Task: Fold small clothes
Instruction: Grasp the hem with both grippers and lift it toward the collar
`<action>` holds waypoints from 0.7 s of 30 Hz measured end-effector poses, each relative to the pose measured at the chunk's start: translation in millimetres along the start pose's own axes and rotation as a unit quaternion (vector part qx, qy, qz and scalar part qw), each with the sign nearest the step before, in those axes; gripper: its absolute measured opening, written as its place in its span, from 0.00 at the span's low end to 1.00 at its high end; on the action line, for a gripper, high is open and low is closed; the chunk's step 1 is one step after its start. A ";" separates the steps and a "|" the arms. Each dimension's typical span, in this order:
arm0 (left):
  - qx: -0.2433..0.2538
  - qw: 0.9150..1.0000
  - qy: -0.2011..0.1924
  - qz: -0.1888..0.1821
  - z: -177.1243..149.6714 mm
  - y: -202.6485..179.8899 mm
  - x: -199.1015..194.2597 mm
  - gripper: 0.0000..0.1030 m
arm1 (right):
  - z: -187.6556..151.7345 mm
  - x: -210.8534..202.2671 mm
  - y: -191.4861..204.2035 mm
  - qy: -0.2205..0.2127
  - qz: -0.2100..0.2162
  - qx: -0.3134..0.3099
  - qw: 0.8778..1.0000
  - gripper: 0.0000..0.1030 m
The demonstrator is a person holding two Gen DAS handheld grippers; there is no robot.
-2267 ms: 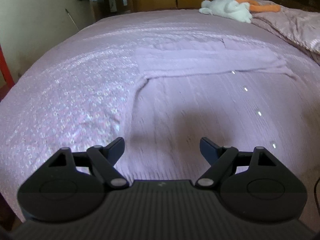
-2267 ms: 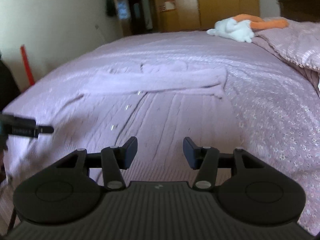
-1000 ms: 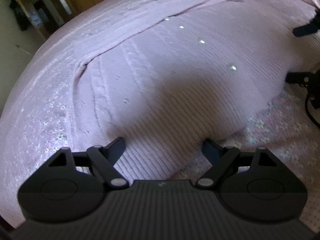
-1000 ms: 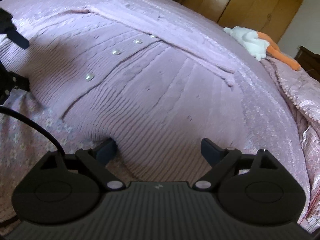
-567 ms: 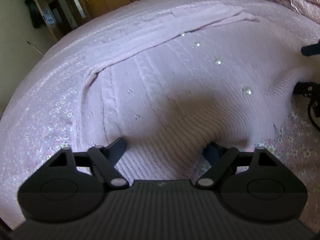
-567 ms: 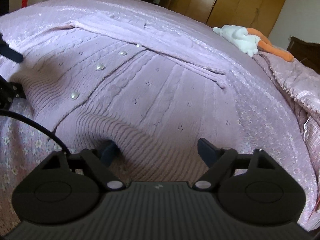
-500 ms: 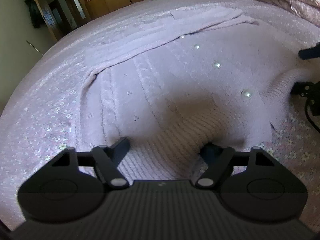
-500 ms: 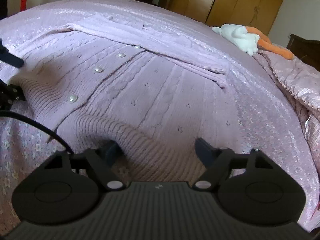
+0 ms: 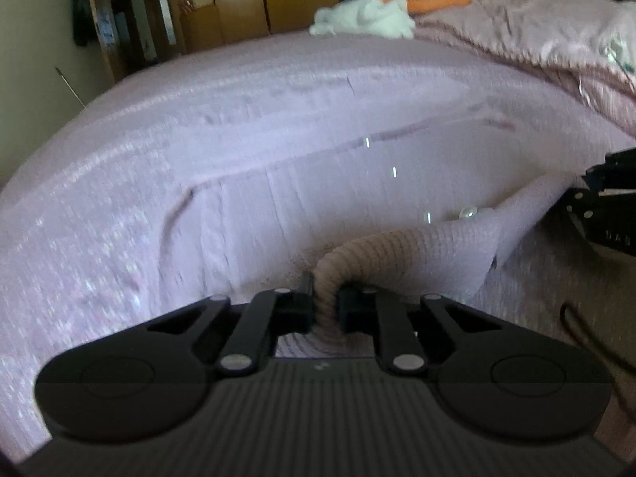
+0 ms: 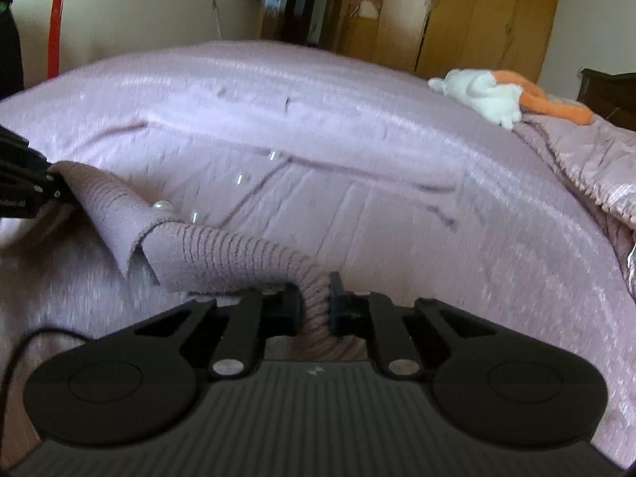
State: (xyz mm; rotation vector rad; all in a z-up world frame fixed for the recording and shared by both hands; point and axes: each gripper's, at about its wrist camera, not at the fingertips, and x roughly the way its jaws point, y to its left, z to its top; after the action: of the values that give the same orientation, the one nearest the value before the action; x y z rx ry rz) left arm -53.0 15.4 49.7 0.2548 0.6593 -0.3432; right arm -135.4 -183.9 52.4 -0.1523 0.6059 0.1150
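Note:
A lilac knitted cardigan [image 9: 318, 198] with pearl buttons [image 9: 467, 211] lies spread on the bed, its sleeves folded across the far part. My left gripper [image 9: 325, 303] is shut on the ribbed hem, which bunches up between its fingers. In the right wrist view the same cardigan [image 10: 357, 206] shows, and my right gripper [image 10: 314, 304] is shut on the ribbed hem at the other bottom corner. The hem [image 10: 198, 246] is lifted off the bed and sags between the two grippers. Each gripper appears at the edge of the other's view.
The bed has a pink flowered cover [image 9: 59, 278]. A white and orange soft toy [image 10: 489, 95] lies at the far end beside a rumpled pink quilt [image 9: 536, 51]. Wooden wardrobes [image 10: 477, 12] and a doorway stand behind. A black cable [image 10: 24, 346] trails at the left.
Both grippers went from open around the hem to shut on it. The hem has been lifted off the bed and both views have tilted up.

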 end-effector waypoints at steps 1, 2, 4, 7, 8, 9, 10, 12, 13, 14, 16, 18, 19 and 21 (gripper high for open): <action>-0.004 1.000 -0.009 0.003 5.8 0.8 -2.0 0.13 | 4.7 -1.9 -2.1 -0.008 -0.001 0.006 1.000 0.13; -0.009 1.000 -0.014 0.006 11.2 2.2 -3.1 0.13 | 9.7 -3.7 -4.6 -0.015 -0.001 0.014 1.000 0.13; -0.019 1.000 -0.022 0.009 21.8 5.6 -4.3 0.13 | 20.2 -6.1 -9.5 -0.031 -0.004 0.023 0.999 0.12; -0.020 0.999 -0.041 0.015 38.0 7.0 -5.0 0.13 | 37.8 -5.9 -15.0 -0.053 -0.011 0.030 0.998 0.12; -0.019 0.998 -0.048 0.018 44.3 7.5 -4.6 0.12 | 44.5 -5.0 -17.3 -0.059 -0.013 0.034 0.998 0.12; -0.019 0.998 -0.054 0.020 51.3 8.7 -3.9 0.12 | 50.5 -4.1 -19.5 -0.064 -0.015 0.038 0.997 0.12; -0.021 0.998 -0.058 0.022 57.5 10.5 -3.8 0.12 | 56.6 -2.9 -21.7 -0.069 -0.017 0.040 0.997 0.12; -0.025 0.997 -0.067 0.023 72.6 13.8 -2.8 0.12 | 69.1 -0.5 -25.4 -0.081 -0.023 0.041 0.996 0.12; -0.027 0.997 -0.072 0.022 80.1 16.3 -2.6 0.12 | 75.5 0.4 -26.5 -0.086 -0.026 0.038 0.995 0.12; -0.027 0.996 -0.079 0.022 87.9 18.0 -2.5 0.12 | 82.3 1.6 -27.8 -0.092 -0.031 0.034 0.995 0.12; -0.025 0.995 -0.091 0.025 100.6 21.0 -1.5 0.12 | 93.7 3.6 -29.5 -0.104 -0.040 0.031 0.993 0.12; -0.022 0.994 -0.101 0.030 112.0 23.7 0.7 0.12 | 105.1 6.6 -31.5 -0.113 -0.045 0.031 0.992 0.12; -0.021 0.994 -0.104 0.033 117.4 25.7 2.9 0.12 | 110.8 8.6 -32.4 -0.118 -0.047 0.031 0.991 0.12; -0.016 0.993 -0.112 0.038 128.0 28.3 7.8 0.12 | 123.0 13.3 -33.2 -0.127 -0.054 0.024 0.990 0.12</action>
State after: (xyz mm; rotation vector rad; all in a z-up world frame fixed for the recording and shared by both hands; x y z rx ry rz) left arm 34.5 -3.7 145.9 0.2072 0.4324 -0.2832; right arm -50.9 -194.0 148.2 -0.1203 0.3446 0.0149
